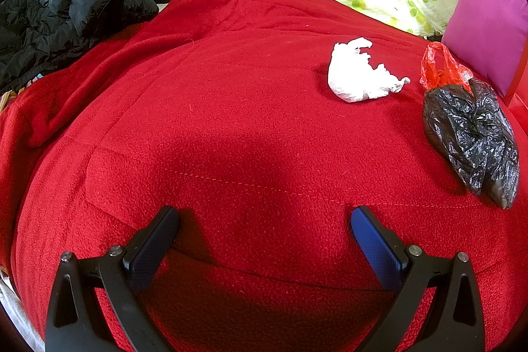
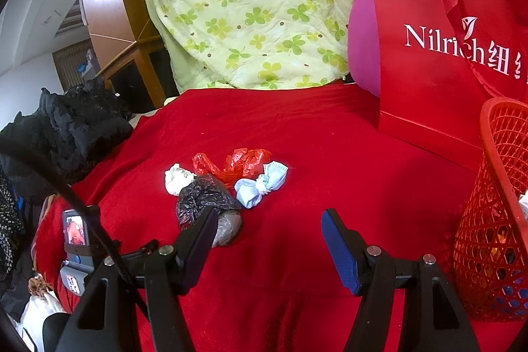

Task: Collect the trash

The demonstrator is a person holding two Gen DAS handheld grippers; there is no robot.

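Observation:
Trash lies on a red blanket (image 1: 231, 121). In the left wrist view a crumpled white tissue (image 1: 359, 73), a red plastic bag (image 1: 440, 66) and a black plastic bag (image 1: 472, 137) lie ahead to the right. My left gripper (image 1: 264, 223) is open and empty, well short of them. In the right wrist view the white tissue (image 2: 178, 178), red bag (image 2: 234, 165), black bag (image 2: 201, 197) and a knotted light blue face mask (image 2: 262, 185) sit in a cluster. My right gripper (image 2: 269, 226) is open and empty, just short of them; its left finger hides part of the black bag.
A red mesh basket (image 2: 495, 220) stands at the right, holding some items. A red Nilrich paper bag (image 2: 439, 55) and a pink pillow (image 1: 488, 28) stand behind. A green clover quilt (image 2: 257, 9) is at the back; a black jacket (image 1: 66, 12) lies left.

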